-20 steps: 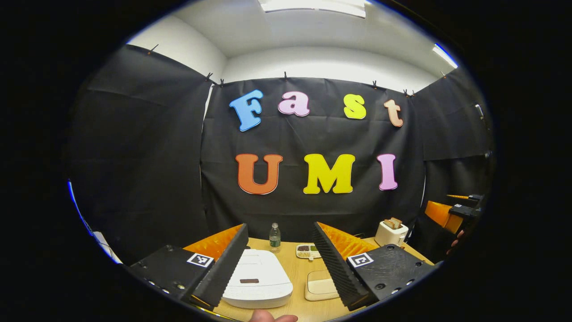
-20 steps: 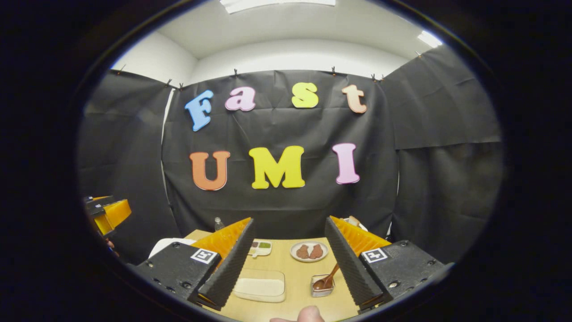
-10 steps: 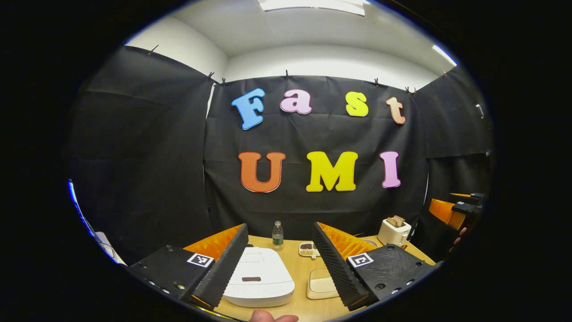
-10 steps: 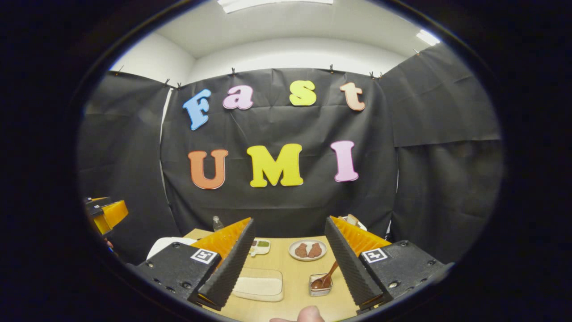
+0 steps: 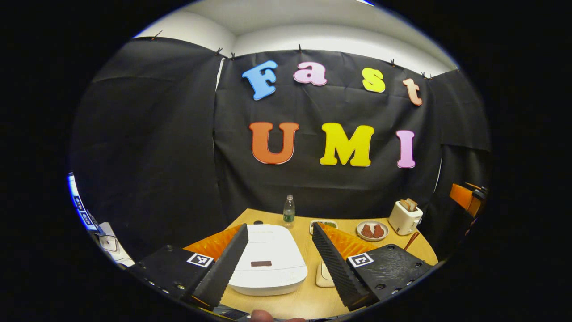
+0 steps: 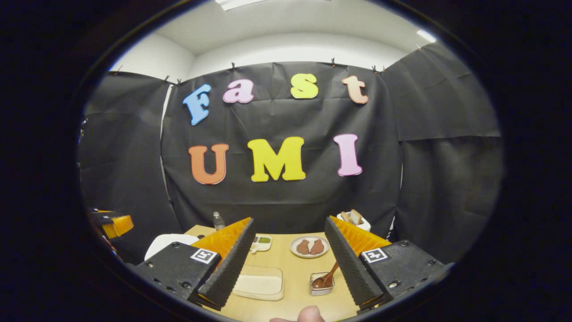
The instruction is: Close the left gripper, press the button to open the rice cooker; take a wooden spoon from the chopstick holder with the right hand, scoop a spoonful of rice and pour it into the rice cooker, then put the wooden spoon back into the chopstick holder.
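The white rice cooker (image 5: 268, 259) sits lid-down on the wooden table (image 5: 308, 304), its dark button (image 5: 261, 263) on the near front of the lid. It lies straight ahead of and below the left gripper (image 5: 279, 264), framed between fingers held wide apart with nothing in them; this gripper is judged the nearer and must shut before pressing. The right gripper (image 6: 288, 264), also apart and empty, faces the wooden spoon (image 6: 327, 276) leaning in its chopstick holder (image 6: 321, 286).

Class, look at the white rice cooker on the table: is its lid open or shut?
Shut. The rice cooker shows its flat white lid lying down on the body, with no pot interior visible.
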